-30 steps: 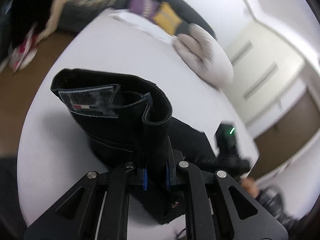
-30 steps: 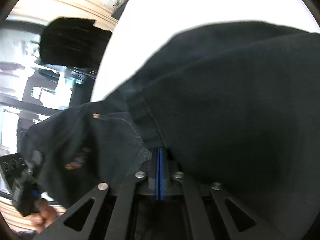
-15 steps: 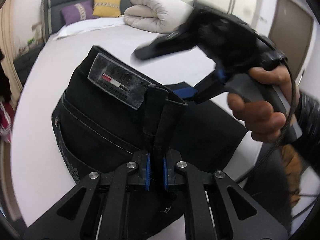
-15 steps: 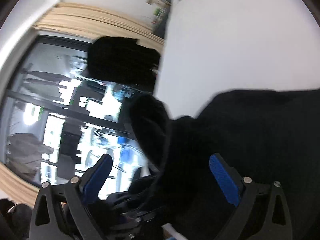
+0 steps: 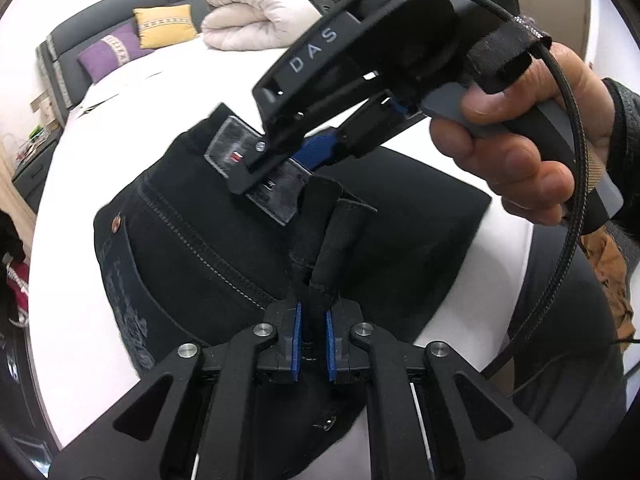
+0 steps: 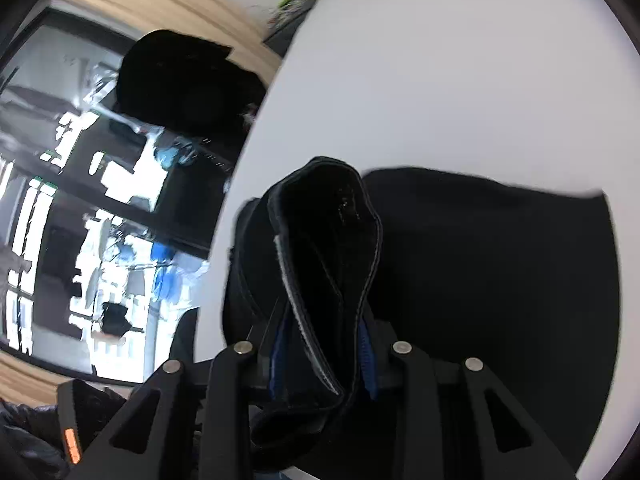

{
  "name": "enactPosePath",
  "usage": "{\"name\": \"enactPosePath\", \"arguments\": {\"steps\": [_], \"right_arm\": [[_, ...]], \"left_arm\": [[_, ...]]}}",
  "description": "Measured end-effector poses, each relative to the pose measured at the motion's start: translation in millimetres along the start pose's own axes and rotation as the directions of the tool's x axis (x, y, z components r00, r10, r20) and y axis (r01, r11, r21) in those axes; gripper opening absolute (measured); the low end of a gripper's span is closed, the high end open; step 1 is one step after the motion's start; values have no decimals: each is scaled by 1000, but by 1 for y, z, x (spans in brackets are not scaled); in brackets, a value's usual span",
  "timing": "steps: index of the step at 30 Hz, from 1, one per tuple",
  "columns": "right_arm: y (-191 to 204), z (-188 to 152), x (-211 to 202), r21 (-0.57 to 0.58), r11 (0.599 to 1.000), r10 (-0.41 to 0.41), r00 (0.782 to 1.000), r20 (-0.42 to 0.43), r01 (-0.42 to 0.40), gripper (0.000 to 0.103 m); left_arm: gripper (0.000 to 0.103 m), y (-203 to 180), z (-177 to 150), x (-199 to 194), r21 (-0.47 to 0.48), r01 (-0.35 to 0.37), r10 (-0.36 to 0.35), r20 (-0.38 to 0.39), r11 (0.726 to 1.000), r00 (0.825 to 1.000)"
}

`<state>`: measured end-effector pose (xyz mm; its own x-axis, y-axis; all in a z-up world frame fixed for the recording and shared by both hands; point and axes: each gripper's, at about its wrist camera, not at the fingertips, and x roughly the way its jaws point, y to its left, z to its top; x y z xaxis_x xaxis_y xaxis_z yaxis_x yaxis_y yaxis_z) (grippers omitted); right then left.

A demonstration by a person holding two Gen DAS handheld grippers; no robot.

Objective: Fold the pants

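The black pants (image 5: 208, 248) lay folded on the white bed (image 5: 80, 312), waistband end raised. The left gripper (image 5: 311, 344) was clamped on a fold of the waistband, its blue pads pressing the cloth from both sides. The right gripper (image 6: 322, 360), held in the person's right hand (image 5: 516, 128), reached over the patch (image 5: 260, 176); its fingers straddled a thick fold of waistband, closed against it.

White bed (image 5: 72, 240) carries black pants (image 5: 208, 240), folded, near front edge. Far end: rolled cream duvet (image 5: 256, 20), yellow pillow (image 5: 164, 26), purple pillow (image 5: 110, 54) against grey headboard (image 5: 120, 12).
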<state>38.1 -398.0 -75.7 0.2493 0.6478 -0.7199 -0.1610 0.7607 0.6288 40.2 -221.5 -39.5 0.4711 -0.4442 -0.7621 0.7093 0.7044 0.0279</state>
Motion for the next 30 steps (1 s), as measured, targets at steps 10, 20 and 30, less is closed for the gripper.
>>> {"name": "enactPosePath", "arguments": {"steps": [10, 20, 30], "right_arm": [[-52, -23, -41, 71, 997, -46, 996, 73, 40, 14], [-81, -15, -73, 95, 994, -60, 993, 102, 50, 13], [-110, -38, -71, 178, 984, -49, 989, 142, 24, 13]], "left_arm": [[8, -51, 35, 36, 73, 84, -83, -22, 994, 996], [8, -97, 83, 70, 121, 135, -133, -21, 983, 991], [8, -114, 92, 87, 137, 151, -144, -59, 979, 988]]}}
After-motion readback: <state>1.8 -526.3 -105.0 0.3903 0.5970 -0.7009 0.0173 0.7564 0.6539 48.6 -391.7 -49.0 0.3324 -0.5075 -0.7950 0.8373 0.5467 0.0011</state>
